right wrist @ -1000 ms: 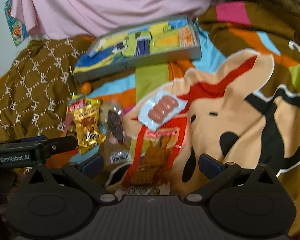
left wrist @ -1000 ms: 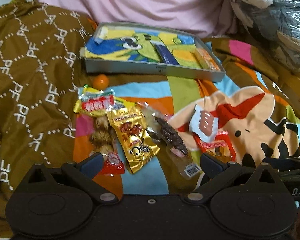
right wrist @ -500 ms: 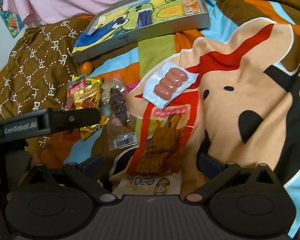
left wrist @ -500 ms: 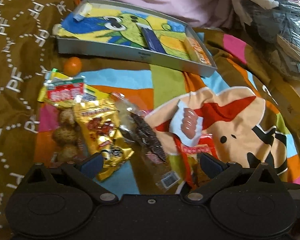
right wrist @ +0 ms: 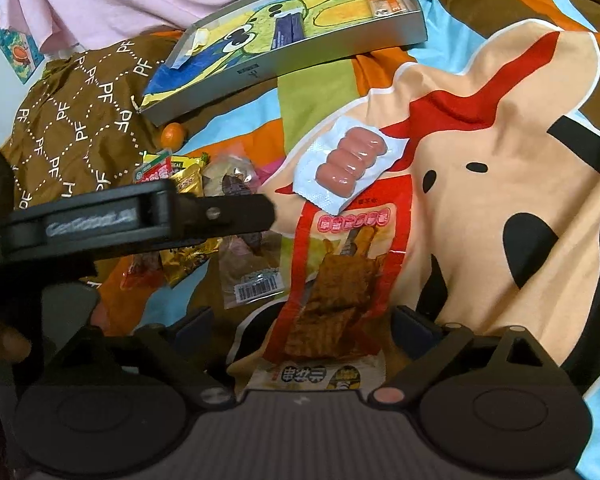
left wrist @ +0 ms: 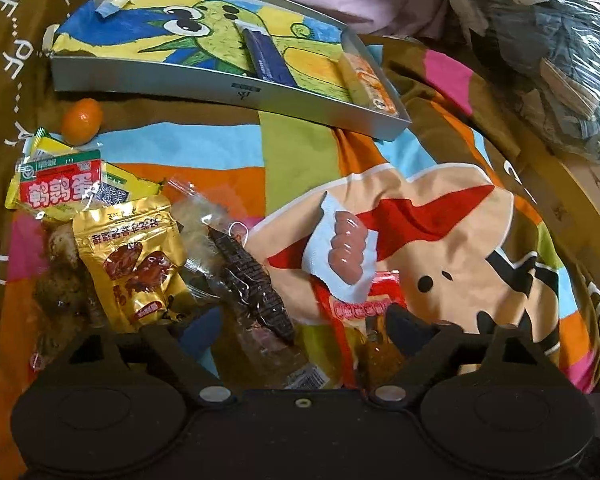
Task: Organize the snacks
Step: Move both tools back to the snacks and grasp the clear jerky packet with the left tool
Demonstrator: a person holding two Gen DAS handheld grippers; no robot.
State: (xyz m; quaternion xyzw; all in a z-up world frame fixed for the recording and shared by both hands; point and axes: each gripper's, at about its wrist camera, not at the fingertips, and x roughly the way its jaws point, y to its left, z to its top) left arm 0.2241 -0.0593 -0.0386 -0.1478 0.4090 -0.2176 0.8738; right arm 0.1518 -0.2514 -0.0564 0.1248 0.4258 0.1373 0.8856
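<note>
Snack packets lie on a cartoon blanket. My left gripper [left wrist: 304, 328] hangs low over a clear packet of dark jerky [left wrist: 252, 280]. The packet lies between its closing jaws, and the pads are not pressing on it. My right gripper [right wrist: 302, 326] straddles a red packet of brown tofu snack [right wrist: 332, 276]; its jaws are closing too, with the pads clear of the packet. A pale blue sausage packet [right wrist: 348, 164] overlaps the red packet's top. Left of the jerky lie a gold packet [left wrist: 136, 256] and a red-and-green egg packet [left wrist: 60, 188]. In the right wrist view, the left gripper [right wrist: 140, 224] reaches in from the left.
A shallow grey tray [left wrist: 228, 92] lined with a cartoon drawing sits at the back. It holds a blue stick packet [left wrist: 266, 56] and an orange packet [left wrist: 370, 80]. A small mandarin [left wrist: 82, 120] lies in front of it. Pink cloth and a plastic-wrapped bundle [left wrist: 540, 40] border the far side.
My left gripper has moved forward and down over the snacks, so the jerky packet now lies between its narrowing jaws. The right gripper has sunk slightly toward the red packet and narrowed a little.
</note>
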